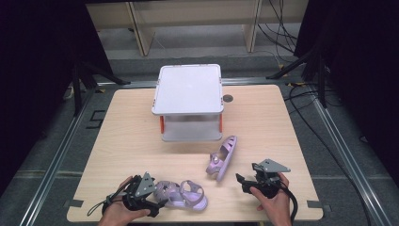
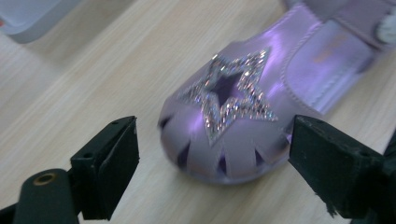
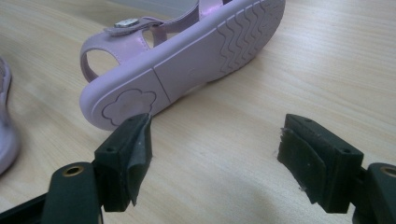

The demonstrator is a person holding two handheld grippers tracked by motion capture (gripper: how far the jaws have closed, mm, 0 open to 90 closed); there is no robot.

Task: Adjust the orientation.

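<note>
Two purple sandals lie on the wooden table [image 1: 127,127]. One stands upright near the front edge [image 1: 184,194], its toe with a glitter star [image 2: 233,93] lying between the wide jaws of my left gripper [image 2: 215,144], not clamped. In the high view the left gripper [image 1: 157,201] is at that sandal's toe end. The other sandal [image 1: 222,155] lies on its side, its sole [image 3: 187,60] facing my right gripper [image 3: 217,135]. The right gripper [image 1: 242,180] is open, just short of the heel and holding nothing.
A white two-level rack [image 1: 188,92] with orange posts stands at the table's middle back; its corner [image 2: 28,18] shows in the left gripper view. Cables and dark stands surround the table. The upright sandal's edge [image 3: 7,135] shows at the left of the right gripper view.
</note>
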